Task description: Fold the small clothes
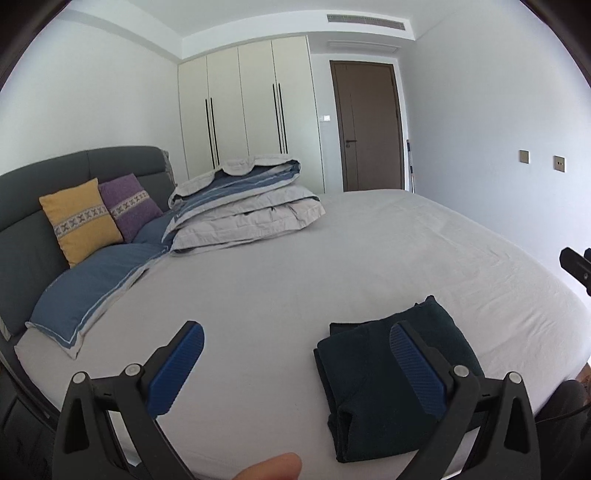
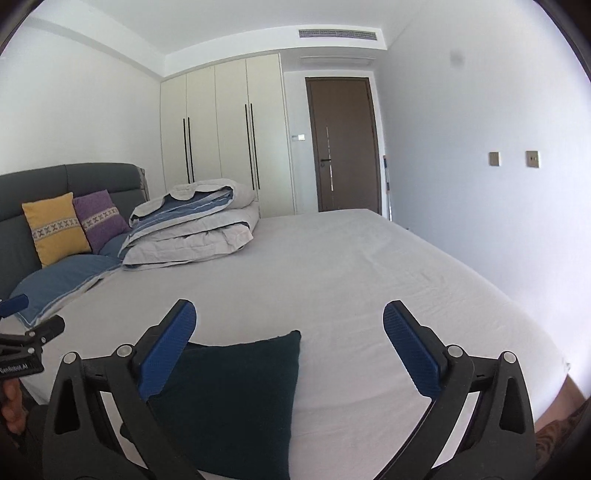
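Home bedroom. Wide bed (image 1: 369, 251) with pale sheet ahead of jaws, grey padded headboard (image 1: 55, 192) far left. Yellow cushion (image 1: 79, 219) and purple cushion (image 1: 129, 205) lean on it, blue pillow (image 1: 88, 284) below, folded duvet (image 1: 243, 206) beyond. Cream built-in wardrobe (image 1: 243, 107), brown door (image 1: 369, 125) at far wall; ceiling vent (image 1: 365, 21).

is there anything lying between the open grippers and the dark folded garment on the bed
Nothing visible. The dark folded garment lies alone on the grey sheet. The left gripper and right gripper hang above it, jaws open and empty.
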The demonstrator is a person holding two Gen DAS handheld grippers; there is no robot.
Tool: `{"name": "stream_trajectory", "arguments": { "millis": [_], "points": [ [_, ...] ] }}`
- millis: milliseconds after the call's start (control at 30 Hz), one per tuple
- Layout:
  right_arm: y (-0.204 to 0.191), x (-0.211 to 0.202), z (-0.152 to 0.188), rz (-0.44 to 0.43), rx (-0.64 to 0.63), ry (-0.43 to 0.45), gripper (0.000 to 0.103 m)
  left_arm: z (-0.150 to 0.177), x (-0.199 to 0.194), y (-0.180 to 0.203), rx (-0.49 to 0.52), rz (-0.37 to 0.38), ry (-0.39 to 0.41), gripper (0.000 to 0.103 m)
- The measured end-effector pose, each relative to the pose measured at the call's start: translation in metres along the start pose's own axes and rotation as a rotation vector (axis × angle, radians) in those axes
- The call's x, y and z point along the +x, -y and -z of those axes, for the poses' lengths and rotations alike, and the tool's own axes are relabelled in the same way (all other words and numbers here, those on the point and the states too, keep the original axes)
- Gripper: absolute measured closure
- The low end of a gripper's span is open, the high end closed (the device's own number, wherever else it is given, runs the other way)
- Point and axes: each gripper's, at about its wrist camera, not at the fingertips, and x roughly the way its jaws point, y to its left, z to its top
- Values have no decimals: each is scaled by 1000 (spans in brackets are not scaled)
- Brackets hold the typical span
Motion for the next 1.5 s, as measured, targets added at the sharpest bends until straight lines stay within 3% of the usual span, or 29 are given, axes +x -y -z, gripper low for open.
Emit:
{"name": "stream_trajectory", "arguments": {
  "millis": [133, 267, 433, 800, 1500],
  "points": [
    [3, -4, 15, -32, 52, -143, 0, 17, 14, 4, 2, -28, -110, 0],
    [1, 7, 28, -10, 75, -255, 0, 43, 33, 10, -40, -6, -247, 0],
    [-11, 27, 48, 27, 18, -378, 0, 60, 38, 15, -41, -14, -309, 0],
    [-23, 32, 56, 6, -3, -422, 0, 67, 55, 9, -78, -6, -364, 0],
    [-29, 54, 77, -19, -12, -518, 0, 73, 65, 7, -73, -10, -388, 0]
  ]
}}
